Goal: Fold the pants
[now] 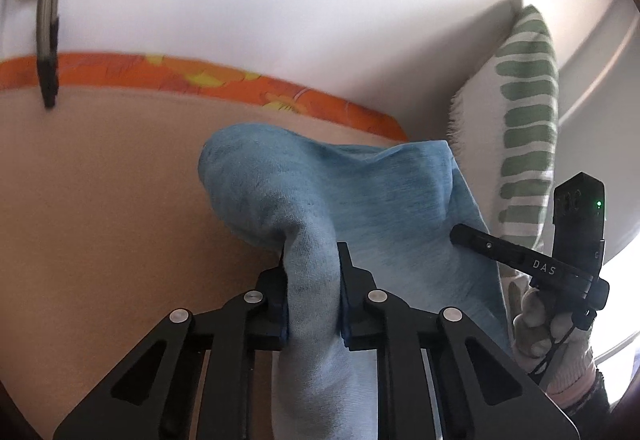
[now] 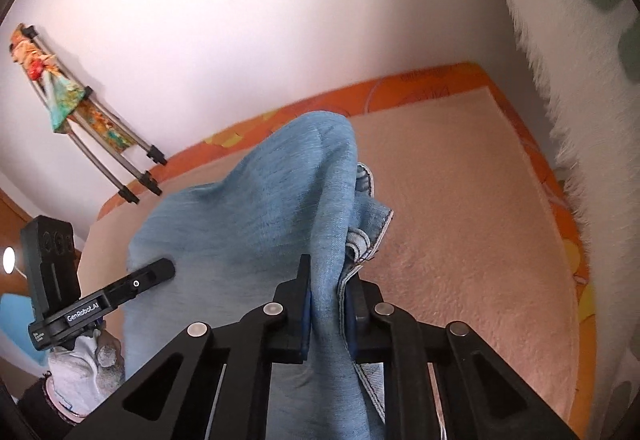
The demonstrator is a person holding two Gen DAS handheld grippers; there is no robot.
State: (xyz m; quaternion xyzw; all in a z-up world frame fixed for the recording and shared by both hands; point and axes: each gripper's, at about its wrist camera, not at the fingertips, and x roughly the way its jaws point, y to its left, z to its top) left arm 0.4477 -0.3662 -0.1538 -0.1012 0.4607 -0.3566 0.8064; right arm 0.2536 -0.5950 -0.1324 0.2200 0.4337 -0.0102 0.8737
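Left wrist view: your left gripper [image 1: 312, 272] has its jaws clamped on a thick bunch of the pants [image 1: 360, 196], low centre of the frame; the blue cloth rises above the jaws and drapes to the right.
Right wrist view: your right gripper [image 2: 329, 290] has its jaws pinched on a hemmed edge of the pants [image 2: 248, 220], low centre; stitched seam folds bunch just right of the jaws.
Pants location: lifted off the bed [image 2: 460, 200], hanging between the two grippers, over the beige blanket with the orange floral border.
Step in hand: in my judgement, carrying the held edge over to lay a fold.
Do it well: keep both grips level and spread apart so the cloth between them pulls flat before you lower it.
Watch the left grip: it holds a wad, not a clean edge, so that corner may land lumpy; draw it taut as it meets the bed.
Lowering: let the hanging part touch first, then lay the held edge forward.
Clearance: the striped pillow [image 1: 524, 112] stands at the right of the left view; keep the cloth off it.
Release: part the jaws only once the cloth lies flat.
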